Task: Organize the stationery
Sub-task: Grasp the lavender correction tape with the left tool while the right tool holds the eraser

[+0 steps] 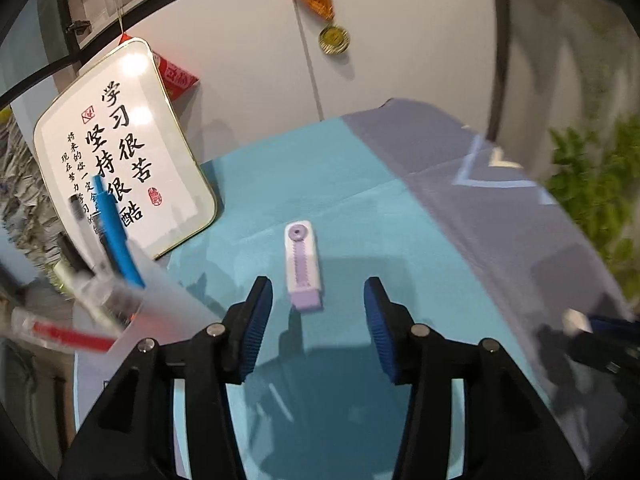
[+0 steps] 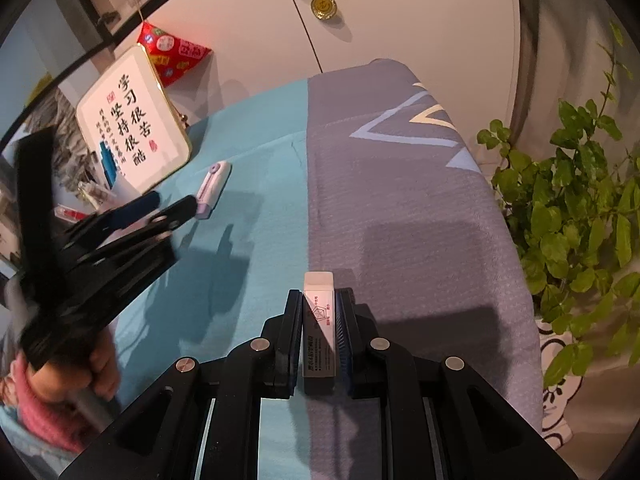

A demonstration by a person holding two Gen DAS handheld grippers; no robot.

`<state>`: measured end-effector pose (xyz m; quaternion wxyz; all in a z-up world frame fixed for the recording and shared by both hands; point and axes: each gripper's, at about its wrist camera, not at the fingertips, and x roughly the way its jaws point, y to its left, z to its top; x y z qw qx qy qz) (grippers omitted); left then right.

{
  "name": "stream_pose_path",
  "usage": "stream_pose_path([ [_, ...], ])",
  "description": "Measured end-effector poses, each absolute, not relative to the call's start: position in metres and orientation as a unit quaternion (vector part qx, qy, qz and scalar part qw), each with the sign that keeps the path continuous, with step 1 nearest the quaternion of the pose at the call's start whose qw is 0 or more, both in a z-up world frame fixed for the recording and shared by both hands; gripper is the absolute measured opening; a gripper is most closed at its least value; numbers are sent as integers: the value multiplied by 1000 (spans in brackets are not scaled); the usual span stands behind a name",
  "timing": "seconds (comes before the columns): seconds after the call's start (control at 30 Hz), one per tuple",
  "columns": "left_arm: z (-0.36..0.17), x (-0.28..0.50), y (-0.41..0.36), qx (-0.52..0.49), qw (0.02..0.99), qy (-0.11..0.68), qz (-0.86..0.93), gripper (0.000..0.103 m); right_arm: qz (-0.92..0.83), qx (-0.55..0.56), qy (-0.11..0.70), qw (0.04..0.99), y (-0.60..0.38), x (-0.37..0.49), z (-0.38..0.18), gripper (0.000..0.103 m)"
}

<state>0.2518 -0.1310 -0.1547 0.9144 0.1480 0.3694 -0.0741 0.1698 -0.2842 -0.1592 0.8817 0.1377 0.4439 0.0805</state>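
Your right gripper [image 2: 319, 320] clamps the eraser [image 2: 319, 332]; your left gripper [image 1: 318, 304] gapes empty over the purple-white correction tape [image 1: 303, 266] mid-worktop [image 1: 360, 208]. Close off-centre and it skids away.

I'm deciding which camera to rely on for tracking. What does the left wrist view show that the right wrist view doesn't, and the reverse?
Only the left wrist view shows the open left gripper head-on, nothing between its pads, and the red pen clearly. Only the right wrist view shows the right gripper shut on the white eraser, plus the hand on the left tool. Both show the purple-and-white correction tape lying on the teal cloth, the calligraphy board and the medal.
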Motion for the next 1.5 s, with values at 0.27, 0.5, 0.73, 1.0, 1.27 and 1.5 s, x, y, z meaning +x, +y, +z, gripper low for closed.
stream_pose_path([
  [0.27,-172,289,-135,168,905,390,-32,50,113,155,432,881,-289,178,-166,17],
  [0.5,-181,303,-133,141,895,420,-43,24,128,164,422,882,-291,182,-165,17],
  [0.73,-174,278,-131,115,888,436,-92,24,124,170,421,882,-292,180,-165,17],
  [1.0,-175,185,-117,149,859,457,-177,24,118,148,434,881,-286,171,-165,17],
  [1.27,-172,147,-94,145,848,464,-210,42,117,109,463,872,-266,168,-174,17],
  [1.5,-173,171,-118,152,848,458,-217,46,93,95,469,873,-266,167,-169,22],
])
